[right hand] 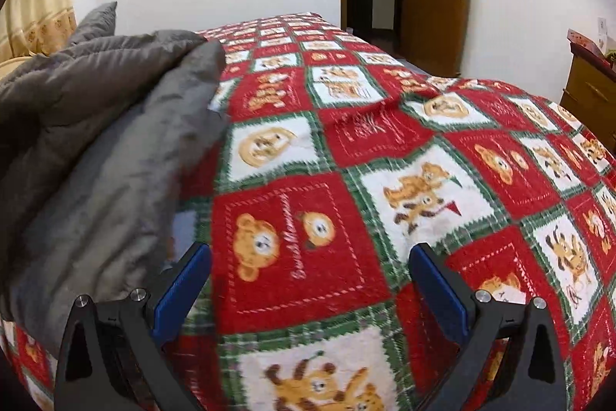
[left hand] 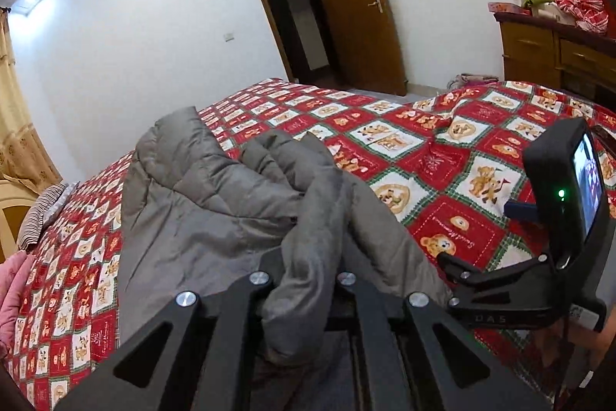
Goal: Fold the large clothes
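The grey padded coat point(left hand: 215, 195) lies crumpled on the bed point(left hand: 442, 156), toward the bed's left side in the left wrist view, over a red, white and green blanket point(right hand: 346, 180) printed with bears; one fold of it runs back to the left gripper point(left hand: 308, 280), whose jaws are closed on that fabric, the cloth bunched between the two black arms and hanging down behind them; the right gripper point(right hand: 308, 287) stands wide open, its blue fingers point(right hand: 181, 287) spread apart with nothing between them, hanging over bare blanket near the bed's near edge; in the right wrist view the coat sits just to the left of the left blue finger, whether touching it I cannot tell; in the left wrist view the right gripper's body with its small lit screen shows at the right edge; beyond the bed's far end a brown door point(left hand: 354, 6) stands open; a wooden dresser point(left hand: 554, 52) stands off the bed's right side; a striped pillow point(left hand: 42, 214) lies at the bed's left edge.
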`<action>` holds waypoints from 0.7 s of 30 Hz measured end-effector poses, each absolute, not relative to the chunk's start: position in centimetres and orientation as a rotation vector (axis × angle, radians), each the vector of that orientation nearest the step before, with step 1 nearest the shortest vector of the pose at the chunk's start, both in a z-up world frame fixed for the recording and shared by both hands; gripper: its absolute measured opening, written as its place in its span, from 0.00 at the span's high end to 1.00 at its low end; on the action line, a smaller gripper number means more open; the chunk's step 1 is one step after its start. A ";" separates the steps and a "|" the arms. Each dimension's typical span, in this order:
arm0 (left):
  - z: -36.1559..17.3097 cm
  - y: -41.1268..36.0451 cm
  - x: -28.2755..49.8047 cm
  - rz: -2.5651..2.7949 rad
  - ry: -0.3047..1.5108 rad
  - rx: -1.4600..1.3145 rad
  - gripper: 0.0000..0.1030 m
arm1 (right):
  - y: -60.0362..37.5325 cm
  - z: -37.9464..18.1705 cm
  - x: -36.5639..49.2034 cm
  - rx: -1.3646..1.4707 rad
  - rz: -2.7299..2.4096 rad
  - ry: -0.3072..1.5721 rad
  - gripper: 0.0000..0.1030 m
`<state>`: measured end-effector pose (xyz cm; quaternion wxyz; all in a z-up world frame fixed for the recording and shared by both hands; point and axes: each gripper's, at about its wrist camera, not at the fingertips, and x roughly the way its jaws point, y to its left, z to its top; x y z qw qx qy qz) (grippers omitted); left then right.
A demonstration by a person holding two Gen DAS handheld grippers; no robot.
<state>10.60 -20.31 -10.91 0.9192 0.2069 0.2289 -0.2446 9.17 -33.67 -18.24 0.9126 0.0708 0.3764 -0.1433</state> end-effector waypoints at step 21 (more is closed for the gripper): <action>-8.0 -21.6 9.3 -0.428 0.411 0.454 0.57 | -34.4 -17.8 8.8 0.048 -0.342 0.727 0.01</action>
